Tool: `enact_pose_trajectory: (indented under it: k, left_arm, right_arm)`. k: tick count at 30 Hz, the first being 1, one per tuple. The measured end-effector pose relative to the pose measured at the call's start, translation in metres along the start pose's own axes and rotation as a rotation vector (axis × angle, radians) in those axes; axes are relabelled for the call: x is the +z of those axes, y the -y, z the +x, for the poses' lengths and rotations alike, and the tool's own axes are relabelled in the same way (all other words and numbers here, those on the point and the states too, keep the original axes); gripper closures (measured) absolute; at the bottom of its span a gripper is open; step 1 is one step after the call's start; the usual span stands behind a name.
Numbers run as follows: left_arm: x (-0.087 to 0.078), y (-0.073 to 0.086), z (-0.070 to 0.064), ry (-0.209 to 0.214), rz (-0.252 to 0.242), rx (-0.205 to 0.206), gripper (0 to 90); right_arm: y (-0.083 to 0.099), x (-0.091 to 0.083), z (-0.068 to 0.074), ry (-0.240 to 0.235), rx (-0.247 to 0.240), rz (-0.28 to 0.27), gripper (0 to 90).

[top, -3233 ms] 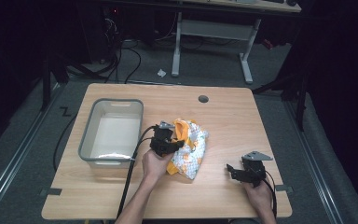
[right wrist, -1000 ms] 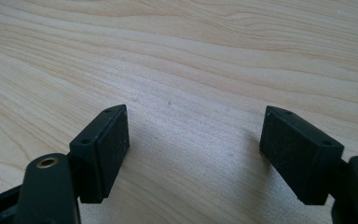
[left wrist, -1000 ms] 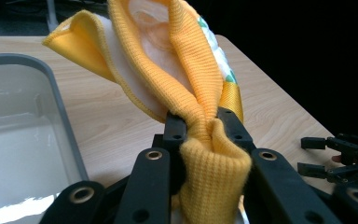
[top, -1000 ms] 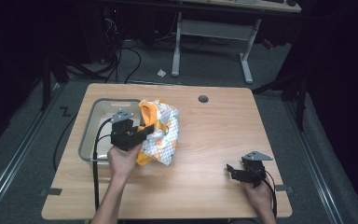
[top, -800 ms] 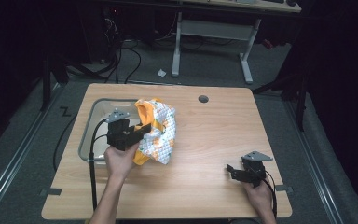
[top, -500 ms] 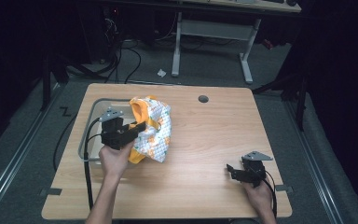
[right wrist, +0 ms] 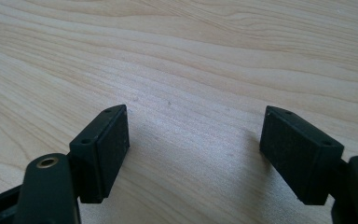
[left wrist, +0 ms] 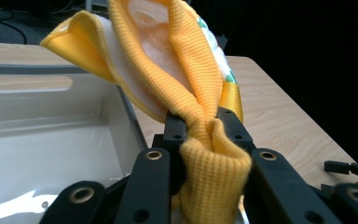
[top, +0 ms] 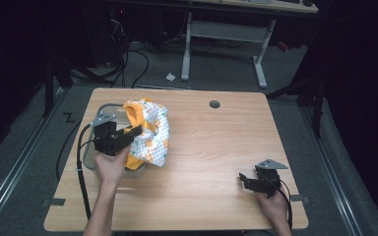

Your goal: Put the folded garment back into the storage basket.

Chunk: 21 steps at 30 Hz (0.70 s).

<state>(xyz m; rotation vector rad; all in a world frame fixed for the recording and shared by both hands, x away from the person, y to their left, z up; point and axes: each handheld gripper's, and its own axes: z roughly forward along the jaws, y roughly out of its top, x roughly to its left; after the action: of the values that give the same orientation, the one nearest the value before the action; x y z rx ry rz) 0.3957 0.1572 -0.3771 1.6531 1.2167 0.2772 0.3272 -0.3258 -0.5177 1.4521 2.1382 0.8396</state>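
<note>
A small garment (top: pixel 150 130), white with an orange-and-green print and yellow-orange ribbed trim, hangs in the air over the right rim of a clear plastic bin (top: pixel 92 127). My left gripper (top: pixel 134 132) is shut on its yellow trim (left wrist: pixel 200 116), which bunches up between the jaws in the left gripper view. There the bin (left wrist: pixel 37 135) lies just below and to the left. My right gripper (top: pixel 245 180) rests low near the table's front right, open, with bare wood between its jaws (right wrist: pixel 193 135).
The wooden table (top: pixel 211 147) has a round cable hole (top: pixel 214 104) near its far edge. The bin's inside looks bare apart from a glare patch. Behind the table, cables and a desk frame stand on the dark floor.
My left gripper has carried the garment up off the table's middle and leftward to the bin's right rim. The right gripper has stayed where it was.
</note>
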Motion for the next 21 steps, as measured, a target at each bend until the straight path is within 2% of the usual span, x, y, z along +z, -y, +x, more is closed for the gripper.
enact_pose_trajectory:
  k: [10,21]
  left_arm:
    - [-0.005,-0.002,0.014,-0.033,0.002,0.008,76.3]
    - [-0.005,0.0,0.032,-0.015,0.006,-0.018,76.3]
  right_arm:
    - [0.0,0.0,0.0,0.0,0.0,0.0,24.2]
    - [0.0,0.0,0.0,-0.001,0.0,0.0,24.2]
